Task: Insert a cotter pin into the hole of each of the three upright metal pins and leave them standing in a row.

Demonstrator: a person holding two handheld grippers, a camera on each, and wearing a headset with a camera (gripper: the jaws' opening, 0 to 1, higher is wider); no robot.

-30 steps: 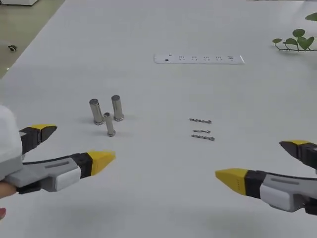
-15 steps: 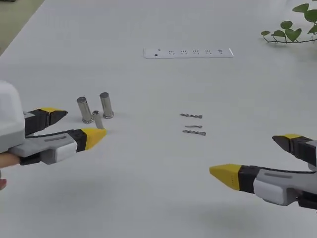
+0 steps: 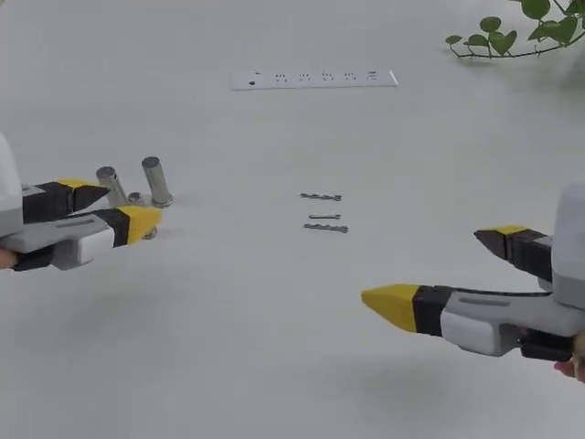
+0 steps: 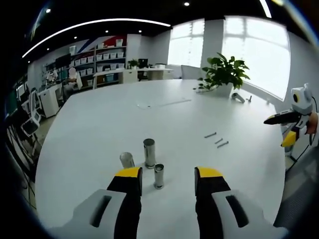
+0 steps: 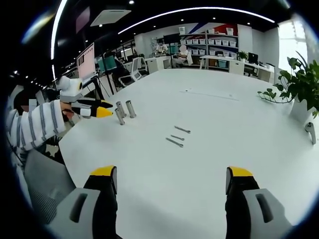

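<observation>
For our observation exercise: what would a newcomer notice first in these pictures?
Two yellow-tipped grippers stand out: the left gripper, open, beside three upright metal pins at the left of the table; the right gripper, open, lower right. Three cotter pins lie loose mid-table.

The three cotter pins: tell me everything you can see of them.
The three cotter pins are thin grey metal-looking slivers lying flat on the white table, loose, roughly parallel, one behind another in a short column. The middle one looks shortest. They lie apart from the upright metal pins, and nothing touches them. Finer detail is too small to tell.
</observation>
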